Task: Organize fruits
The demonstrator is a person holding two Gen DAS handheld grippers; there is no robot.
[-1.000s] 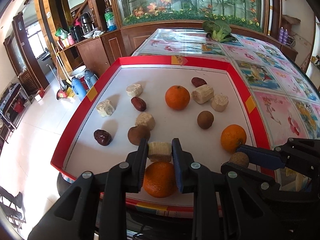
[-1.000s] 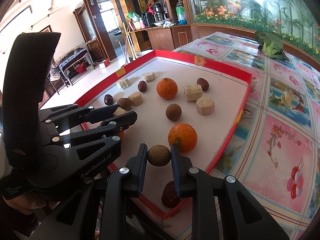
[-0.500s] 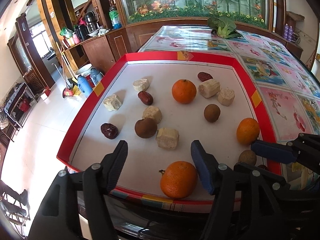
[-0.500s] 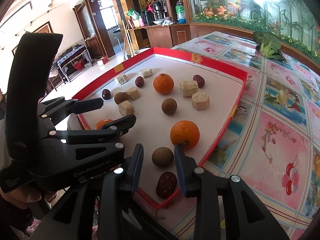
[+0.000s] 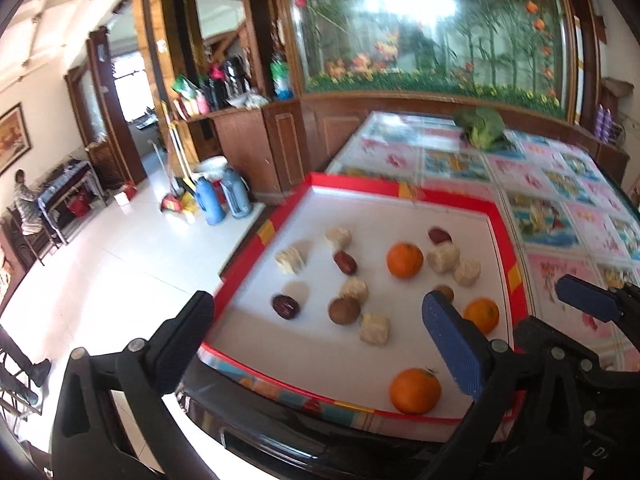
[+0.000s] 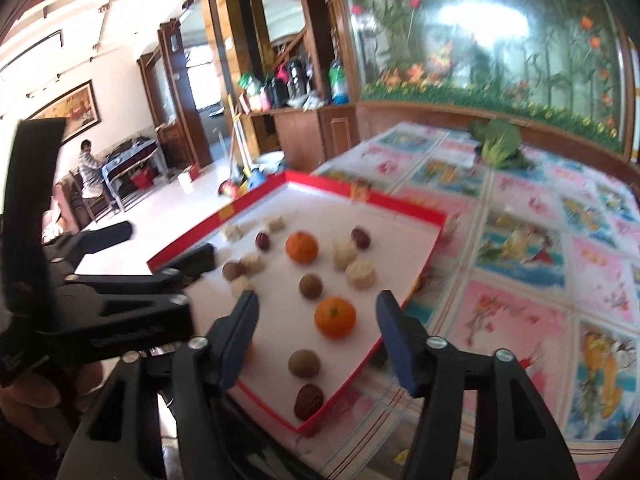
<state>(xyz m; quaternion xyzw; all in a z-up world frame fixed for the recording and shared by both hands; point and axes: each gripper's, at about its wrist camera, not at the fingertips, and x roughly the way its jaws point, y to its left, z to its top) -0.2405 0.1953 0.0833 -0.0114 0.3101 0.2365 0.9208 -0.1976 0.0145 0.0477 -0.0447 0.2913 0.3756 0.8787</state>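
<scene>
A red-rimmed white tray holds oranges, beige cubes, dark red dates and brown round fruits. My left gripper hovers over the tray's near edge. Its jaws are opening wide with nothing between the pads. A beige cube lies on the tray ahead of it, beside a brown fruit, with an orange nearer. My right gripper hangs above the tray's near right corner, jaws opening and gripping nothing. Under it lie an orange, a brown fruit and a date.
The tray sits on a table with a flowered cloth. A leafy green vegetable lies at the far end. Thermos flasks stand on the tiled floor to the left, by a wooden cabinet. A person sits in the far room.
The left gripper let go of the beige cube and the right let go of the brown fruit. Both jaws spread apart, and both grippers rose and drew back from the tray.
</scene>
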